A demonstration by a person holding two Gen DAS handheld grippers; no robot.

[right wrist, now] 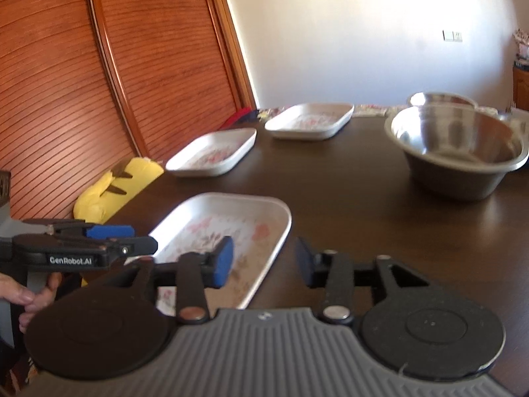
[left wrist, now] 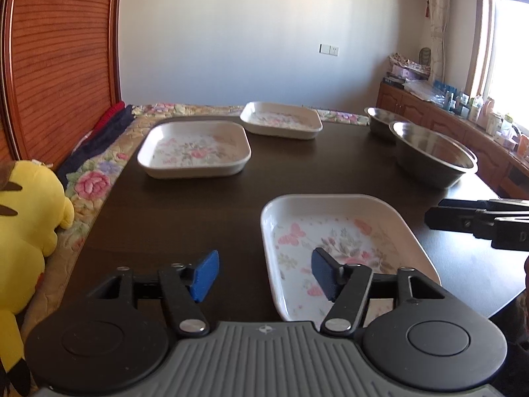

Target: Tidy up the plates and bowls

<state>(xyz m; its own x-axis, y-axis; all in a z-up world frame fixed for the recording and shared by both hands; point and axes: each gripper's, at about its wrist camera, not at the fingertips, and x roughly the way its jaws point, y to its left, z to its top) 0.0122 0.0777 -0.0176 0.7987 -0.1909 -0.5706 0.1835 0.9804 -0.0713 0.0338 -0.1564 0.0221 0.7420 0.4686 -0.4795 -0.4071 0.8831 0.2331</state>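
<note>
Both my grippers hover low over the near edge of the dark desk [left wrist: 205, 205], w/ the nearest floral plate [left wrist: 344, 248] right between them. My left gripper [left wrist: 264, 276] has its jaws spread, nothing between the blue pads; the plate's left rim sits under the right-hand pad, so the plate lies just ahead and to the right of that tool. My right gripper [right wrist: 264, 261] is spread too, empty; from its side the same plate [right wrist: 231, 231] lies ahead and to the left, its right rim running under the gap between the pads. No pad touches it, as far as I can tell; the right view is blurred.

The plate is a rounded rectangle, long axis running near-to-far, so its long rims face my two tools, one each. Both are about equally near.

Rest of the job, further out: a second floral plate [left wrist: 195, 154] mid-left, a third [left wrist: 281, 120] at the far edge, approx. in a line receding from the near one. Far right, a big steel bowl [left wrist: 433, 158] w/ a smaller steel bowl [left wrist: 380, 120] just behind it, possibly touching.

Nothing stacked yet, I judge. The near plate looks like the first pick, a rim pinch from either side.
</note>
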